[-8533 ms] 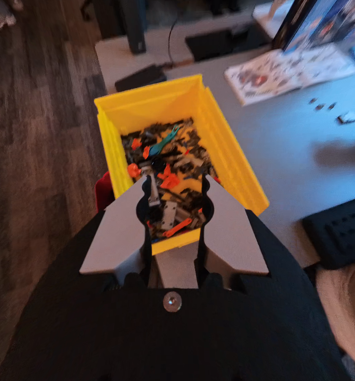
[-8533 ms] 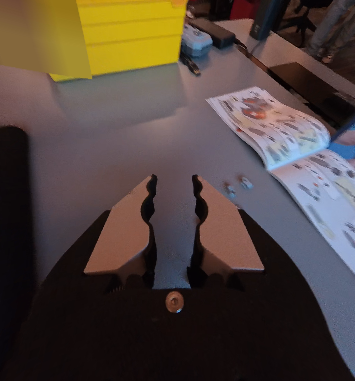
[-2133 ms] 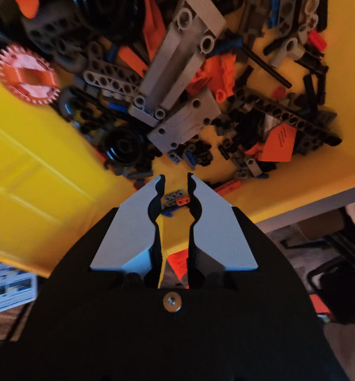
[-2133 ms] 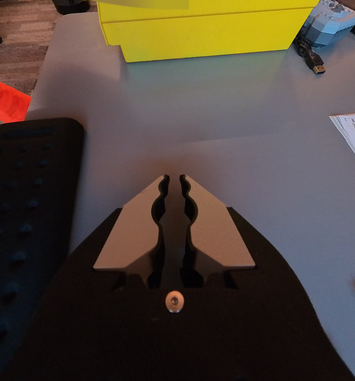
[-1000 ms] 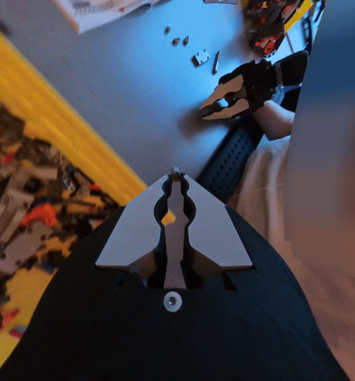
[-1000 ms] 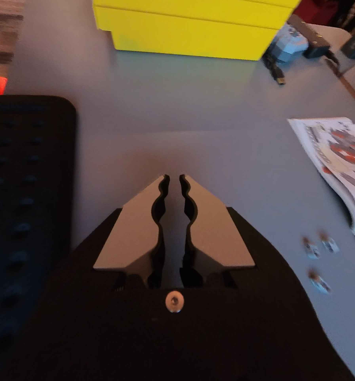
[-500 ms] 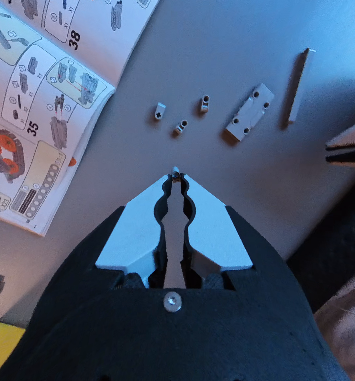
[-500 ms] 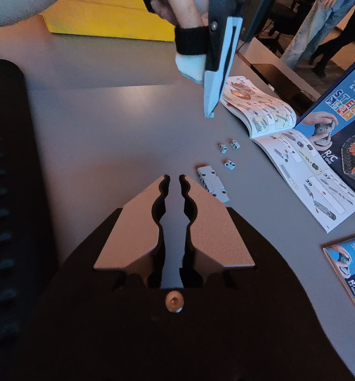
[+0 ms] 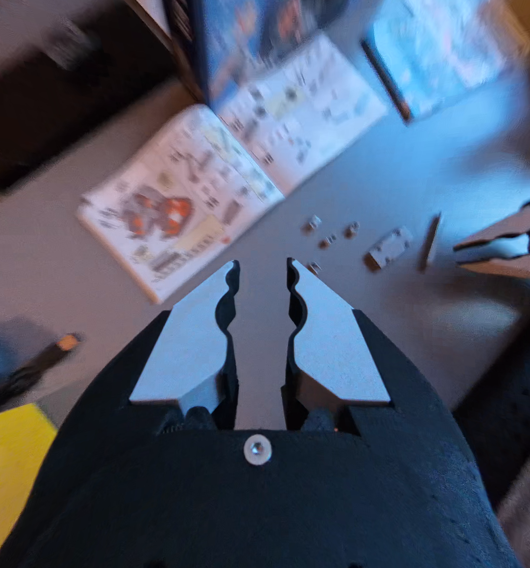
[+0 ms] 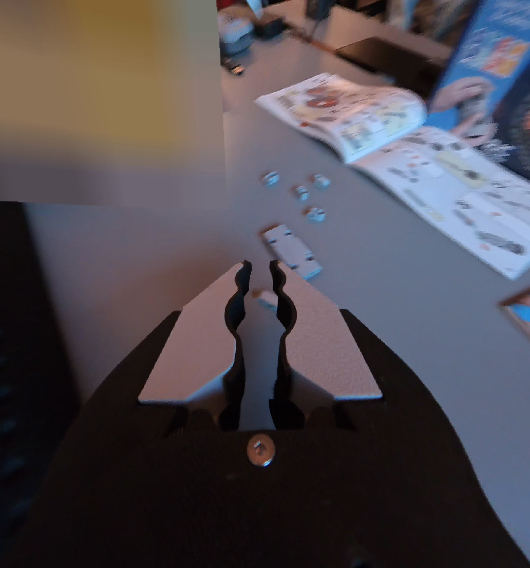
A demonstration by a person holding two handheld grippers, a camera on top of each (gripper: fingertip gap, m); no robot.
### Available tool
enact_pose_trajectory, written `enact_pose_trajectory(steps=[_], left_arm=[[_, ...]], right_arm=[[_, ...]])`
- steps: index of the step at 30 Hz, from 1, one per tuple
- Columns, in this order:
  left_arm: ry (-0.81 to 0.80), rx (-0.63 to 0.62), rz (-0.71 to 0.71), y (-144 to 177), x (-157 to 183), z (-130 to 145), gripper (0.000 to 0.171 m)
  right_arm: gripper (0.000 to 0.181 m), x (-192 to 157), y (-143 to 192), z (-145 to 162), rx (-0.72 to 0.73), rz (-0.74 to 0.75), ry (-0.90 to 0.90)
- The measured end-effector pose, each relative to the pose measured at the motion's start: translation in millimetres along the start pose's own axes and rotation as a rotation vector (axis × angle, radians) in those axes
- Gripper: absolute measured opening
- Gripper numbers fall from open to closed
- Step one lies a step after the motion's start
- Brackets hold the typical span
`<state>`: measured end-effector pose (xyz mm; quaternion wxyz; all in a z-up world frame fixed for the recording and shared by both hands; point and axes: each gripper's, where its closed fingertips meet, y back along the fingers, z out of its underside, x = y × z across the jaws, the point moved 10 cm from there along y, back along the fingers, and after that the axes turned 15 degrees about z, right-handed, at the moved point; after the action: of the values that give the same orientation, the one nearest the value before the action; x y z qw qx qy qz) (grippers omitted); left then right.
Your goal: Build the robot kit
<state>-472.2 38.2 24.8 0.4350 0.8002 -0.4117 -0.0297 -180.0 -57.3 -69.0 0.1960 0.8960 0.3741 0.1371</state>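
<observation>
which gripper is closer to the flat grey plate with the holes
Right. The right gripper sits just beside the flat grey plate; the left gripper hovers farther off, past the small pieces.

left hand-held gripper [image 9: 263,266] | black body — grey wavy-edged fingers | silver screw [image 9: 257,453] | right hand-held gripper [image 10: 260,266] alike

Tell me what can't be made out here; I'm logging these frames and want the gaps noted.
- Booklet pages, left wrist view: motion blur smears the drawings.
- Small grey pieces, both views: too small and blurred to tell shapes.
- Thin rod, right wrist view: mostly hidden behind the right gripper.
- Yellow bin, left wrist view: cut off by the edge.
</observation>
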Motion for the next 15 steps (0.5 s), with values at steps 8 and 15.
enact_pose_trajectory(steps=[8,15], left_arm=[[-0.145,0.395,0.151,-3,-13,54,0.034],[-0.293,0.373,0.191,-46,5,94,0.049]], right_arm=[[0.019,51,-22,-19,-0.049,0.212,0.248],[0.017,46,-38,-8,0.039,0.065,0.177]])
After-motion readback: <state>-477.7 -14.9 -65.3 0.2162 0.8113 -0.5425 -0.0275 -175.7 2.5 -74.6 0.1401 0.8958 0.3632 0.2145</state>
